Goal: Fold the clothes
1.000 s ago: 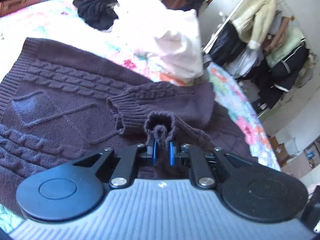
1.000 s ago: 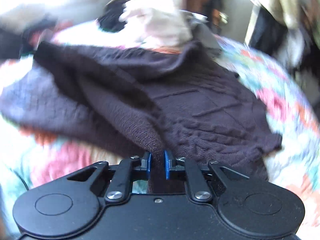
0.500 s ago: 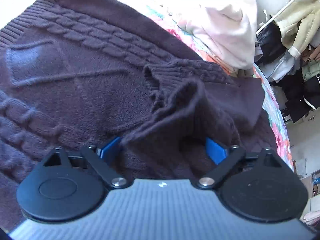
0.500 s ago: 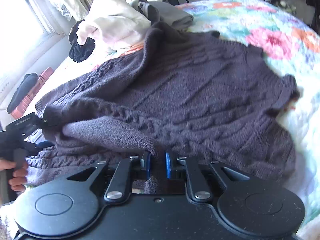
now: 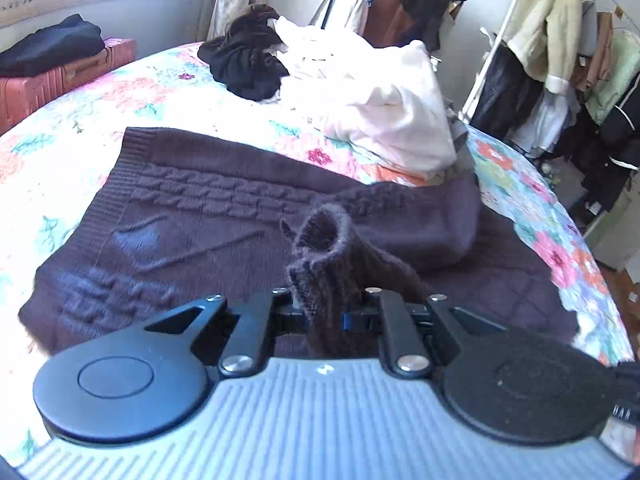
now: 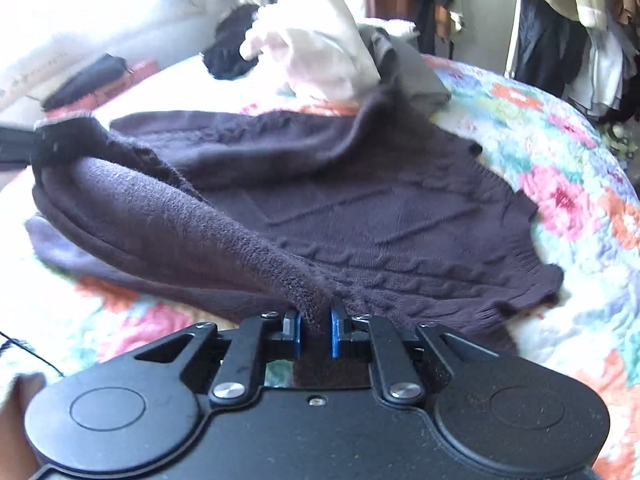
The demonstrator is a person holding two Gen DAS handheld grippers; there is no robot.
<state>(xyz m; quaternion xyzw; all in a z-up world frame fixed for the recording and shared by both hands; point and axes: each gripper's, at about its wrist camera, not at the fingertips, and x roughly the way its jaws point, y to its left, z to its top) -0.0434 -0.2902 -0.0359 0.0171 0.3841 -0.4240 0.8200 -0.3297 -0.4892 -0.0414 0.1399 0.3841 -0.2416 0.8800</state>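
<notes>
I have the left gripper (image 5: 322,312) pinched tight on the sweater's cuff (image 5: 320,240). Its jaws have just been closing, and the ribbed cuff stands up between them, its mouth open toward the camera. My right gripper (image 6: 315,330) is also clamped narrow, on a thick roll of the sweater (image 6: 360,208); the knit runs up from its blue pads (image 6: 291,328) in a long ridge to the far left of the right wrist view, where a dark tool grips the other end.

The sweater is dark purple cable knit and lies spread on the floral quilt (image 5: 132,92). Its ribbed hem points away from me on the left, and a fold is doubled over the body just beyond the cuff. Past the sweater's far edge sits a white garment (image 5: 384,116), with a black heap (image 5: 246,64) touching it on the left. Farther left of the sweater, off the quilt, a pink suitcase (image 5: 60,80) carries a dark bundle. Right of the sweater, beyond the quilt, hangs a rack of coats (image 5: 560,60).
</notes>
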